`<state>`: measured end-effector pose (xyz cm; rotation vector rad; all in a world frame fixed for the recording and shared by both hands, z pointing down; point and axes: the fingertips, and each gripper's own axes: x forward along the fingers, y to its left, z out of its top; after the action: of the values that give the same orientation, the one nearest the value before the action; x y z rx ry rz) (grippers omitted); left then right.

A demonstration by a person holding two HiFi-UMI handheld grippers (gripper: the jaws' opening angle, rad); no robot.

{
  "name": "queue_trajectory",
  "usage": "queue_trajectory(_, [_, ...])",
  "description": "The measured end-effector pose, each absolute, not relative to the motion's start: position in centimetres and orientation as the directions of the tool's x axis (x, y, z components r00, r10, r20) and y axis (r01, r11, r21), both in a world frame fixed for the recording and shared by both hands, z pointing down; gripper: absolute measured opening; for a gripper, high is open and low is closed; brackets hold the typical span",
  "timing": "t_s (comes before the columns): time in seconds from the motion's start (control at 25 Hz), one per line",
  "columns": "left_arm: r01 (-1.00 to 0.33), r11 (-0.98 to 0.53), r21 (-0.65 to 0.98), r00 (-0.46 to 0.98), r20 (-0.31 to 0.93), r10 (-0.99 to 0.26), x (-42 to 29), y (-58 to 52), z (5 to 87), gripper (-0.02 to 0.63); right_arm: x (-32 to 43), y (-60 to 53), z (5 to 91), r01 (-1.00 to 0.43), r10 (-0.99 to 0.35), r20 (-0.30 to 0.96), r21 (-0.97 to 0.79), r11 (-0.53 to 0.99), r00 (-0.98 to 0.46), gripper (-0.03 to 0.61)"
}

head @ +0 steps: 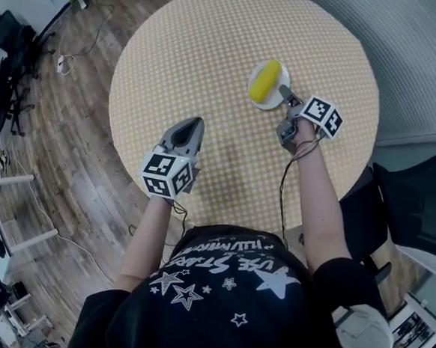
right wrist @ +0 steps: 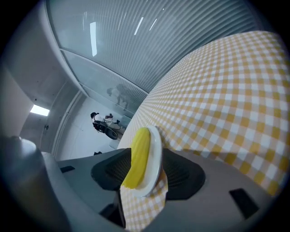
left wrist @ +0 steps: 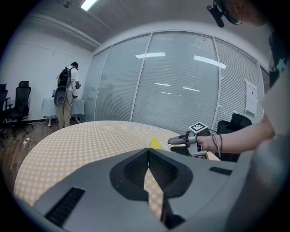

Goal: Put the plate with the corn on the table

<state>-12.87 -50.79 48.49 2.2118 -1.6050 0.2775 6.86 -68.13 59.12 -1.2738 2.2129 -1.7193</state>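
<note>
- The plate (head: 278,100) lies flat on the checked worktop (head: 212,56), toward its far right side, with the corn (head: 264,80) on it.
- The right tool (head: 287,93) sits at the plate's near rim. In the right gripper view its jaws stand wide apart, with the plate's edge and the corn between them, and the pads do not press on either.
- The left tool (head: 197,121) hovers over the near part of the worktop, well apart from the plate, with its jaws together and nothing in them.
- Judging from this, the placing is done and the grip is let go. What is left is to draw the right tool back without nudging the plate.
</note>
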Motion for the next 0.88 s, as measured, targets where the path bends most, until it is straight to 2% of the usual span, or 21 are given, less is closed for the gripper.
queue_trajectory(0.28, [-0.938,-0.274,0.212,0.333,0.333,-0.882,-12.8,-48.8,47.0,0.003,8.9,-65.5,53.7,-0.516,-0.710,0.260,-0.840,0.168,-0.654,0.201])
queue_trajectory(0.44, [-0.933,-0.299,0.202,0.349,0.294,-0.890,-12.8,-47.3,45.4,0.005,8.8,-63.4,49.2,-0.586,-0.735,0.199,-0.747,0.315,-0.648,0.172])
queue_trajectory(0.68, [-0.925,-0.336,0.177,0.372,0.246,-0.895,-13.5,-44.6,42.6,0.004,6.6,-59.2,42.4,-0.724,-0.771,0.131,-0.471,0.504,-0.623,0.104])
queue_trajectory(0.88, [-0.917,-0.372,0.142,0.394,0.197,-0.898,-13.8,-42.3,39.7,0.003,3.7,-54.3,38.6,-0.813,-0.800,0.149,-0.069,0.578,-0.581,0.074])
